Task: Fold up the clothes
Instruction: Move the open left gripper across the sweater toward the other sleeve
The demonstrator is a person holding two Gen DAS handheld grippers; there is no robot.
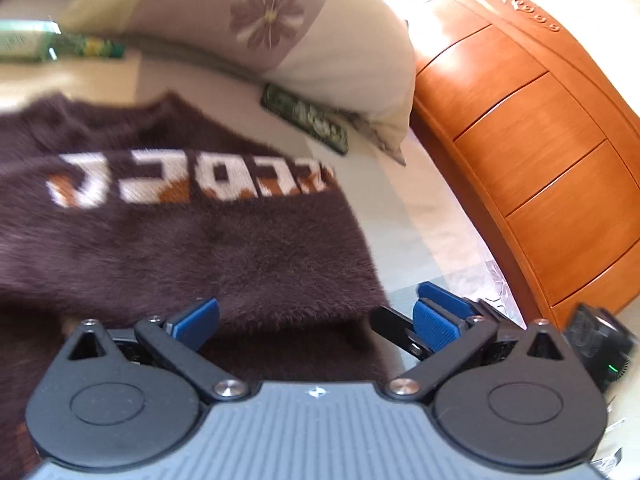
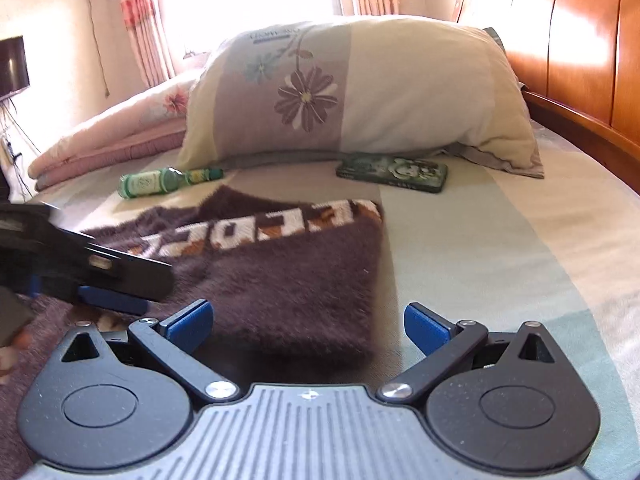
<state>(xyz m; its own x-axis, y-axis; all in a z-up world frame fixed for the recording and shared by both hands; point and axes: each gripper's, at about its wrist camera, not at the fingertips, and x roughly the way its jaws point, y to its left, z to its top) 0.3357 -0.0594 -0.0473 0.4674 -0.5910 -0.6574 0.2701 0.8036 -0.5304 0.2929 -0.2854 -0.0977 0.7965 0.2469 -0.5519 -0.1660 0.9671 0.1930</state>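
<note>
Sweater (image 2: 280, 264), brown and fuzzy with white-and-orange lettering, lies flat on the bed (image 2: 500, 248), apparently already folded in part, its long axis running from my grippers toward the pillow (image 2: 360, 92) at 12 o'clock. I have my right gripper (image 2: 308, 322) hovering over the near hem, jaws wide apart and holding nothing, the garment's right-hand edge falling between its fingers. My left gripper (image 1: 316, 316) sits at 9 o'clock of the right one, just beside it, equally wide open and empty, straddling the near right corner in its own view. Both look about equally near the hem; I judge the coming move a pinch of that edge, carried toward 12 o'clock. Open sheet stretches to 3 o'clock. A green bottle (image 2: 168, 180) at 11 o'clock and a dark patterned case (image 2: 392, 172) at 1 o'clock lie beyond the far edge, near the pillow. The wooden headboard (image 2: 560, 40) rises behind.
</note>
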